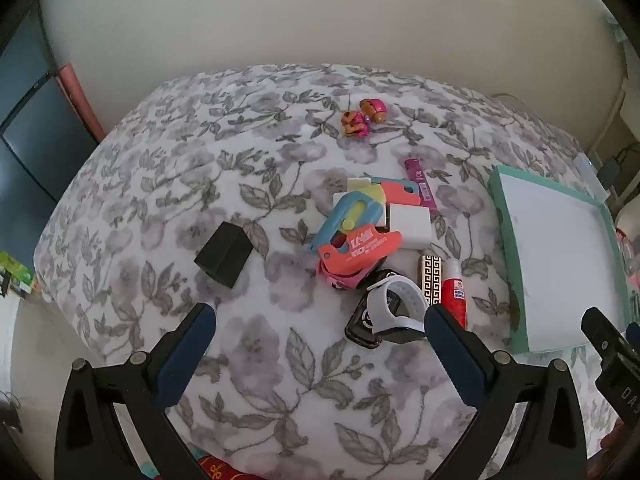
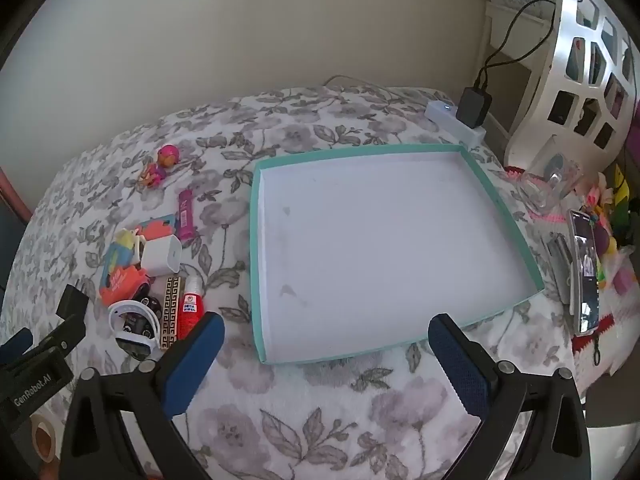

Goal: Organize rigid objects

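The clutter of small rigid things, white watch [image 1: 396,304], red tube [image 1: 454,294], white charger block [image 1: 408,226], lies heaped on the floral bed cover [image 1: 280,360], just left of the teal tray [image 2: 256,240], which holds nothing yet, likely the sorting spot. My left gripper [image 1: 320,348] hovers with fingers spread wide near the watch; my right gripper [image 2: 324,360], equally spread and holding nothing, faces the tray's near rim.

Floral bedspread [image 2: 320,408] soft fuzzy cloth; teal tray [image 2: 496,196] matt cardboard; white watch strap [image 1: 404,296] smooth rubbery; claw pads [image 2: 460,360] textured blue.
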### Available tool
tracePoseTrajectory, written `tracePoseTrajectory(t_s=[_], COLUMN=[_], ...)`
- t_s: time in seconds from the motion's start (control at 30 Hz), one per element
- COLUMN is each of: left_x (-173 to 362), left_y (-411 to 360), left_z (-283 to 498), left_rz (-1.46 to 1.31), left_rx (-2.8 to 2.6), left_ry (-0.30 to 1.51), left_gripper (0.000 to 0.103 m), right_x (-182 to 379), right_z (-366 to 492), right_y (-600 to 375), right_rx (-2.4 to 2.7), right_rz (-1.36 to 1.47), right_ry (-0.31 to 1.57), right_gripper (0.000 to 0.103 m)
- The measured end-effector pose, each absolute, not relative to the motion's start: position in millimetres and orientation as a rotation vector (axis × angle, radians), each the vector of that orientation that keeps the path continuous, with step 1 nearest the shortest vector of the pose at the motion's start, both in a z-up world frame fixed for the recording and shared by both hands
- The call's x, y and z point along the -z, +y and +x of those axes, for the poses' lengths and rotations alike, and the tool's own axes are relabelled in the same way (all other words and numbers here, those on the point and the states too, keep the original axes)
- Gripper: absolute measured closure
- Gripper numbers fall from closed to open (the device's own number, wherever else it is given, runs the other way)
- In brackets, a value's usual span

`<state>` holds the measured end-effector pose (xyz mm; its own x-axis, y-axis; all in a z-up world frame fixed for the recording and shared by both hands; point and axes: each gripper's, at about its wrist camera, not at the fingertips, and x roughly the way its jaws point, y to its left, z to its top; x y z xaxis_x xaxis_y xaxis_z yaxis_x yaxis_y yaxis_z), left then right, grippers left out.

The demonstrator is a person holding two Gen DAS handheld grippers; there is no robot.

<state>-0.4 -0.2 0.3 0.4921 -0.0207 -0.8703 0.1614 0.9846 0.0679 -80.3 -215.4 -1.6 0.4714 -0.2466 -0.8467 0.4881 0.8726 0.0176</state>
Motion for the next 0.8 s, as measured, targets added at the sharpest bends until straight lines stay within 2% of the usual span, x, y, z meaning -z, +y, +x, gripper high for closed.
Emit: tracePoseTrajectory(t_s=[0.8], left_x=[-7.0], left_y=[0.5], left_z=[-4.4], left_rz=[0.173], left_rx=[0.082], left_ry=[1.011], left_gripper=[0.000], right_x=[1.0], right_z=[-79.4], right_y=[-213.3], right_rx=[0.456], right_rz=[0.270], right_ry=[0.982], right_gripper=[0.000])
